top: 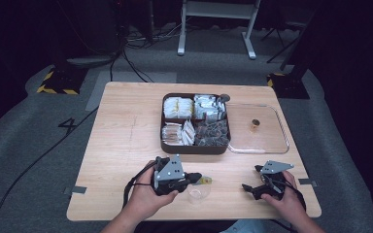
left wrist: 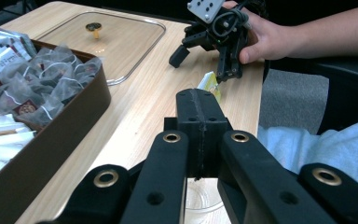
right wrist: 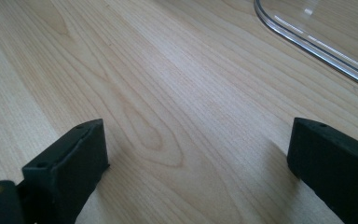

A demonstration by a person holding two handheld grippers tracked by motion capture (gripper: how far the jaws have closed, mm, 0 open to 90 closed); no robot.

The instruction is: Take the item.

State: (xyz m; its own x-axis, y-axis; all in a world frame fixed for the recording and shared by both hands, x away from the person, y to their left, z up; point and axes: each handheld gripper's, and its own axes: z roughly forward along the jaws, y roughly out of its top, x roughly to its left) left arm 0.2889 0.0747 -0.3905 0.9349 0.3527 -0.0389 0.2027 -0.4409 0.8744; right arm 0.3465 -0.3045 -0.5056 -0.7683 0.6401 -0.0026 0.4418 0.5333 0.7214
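My left gripper [top: 197,178] points right near the table's front edge, its jaws shut on a small yellow packet [top: 205,181] that sticks out past the tips. In the left gripper view the yellow packet [left wrist: 210,85] shows just beyond the closed jaws of that gripper [left wrist: 198,100]. A clear cup [top: 197,194] stands just below the jaws, and the cup [left wrist: 200,199] is also glimpsed between the gripper's arms. My right gripper [top: 251,177] rests at the front right, open and holding nothing. Under the right gripper [right wrist: 200,158] lies bare wood.
A brown four-part box [top: 195,148] of tea bags and sachets sits mid-table. Its clear lid [top: 272,138] with a gold knob [top: 255,124] lies to its right, and the lid's rim [right wrist: 317,46] lies ahead of the right jaws. Cables and stands line the floor behind.
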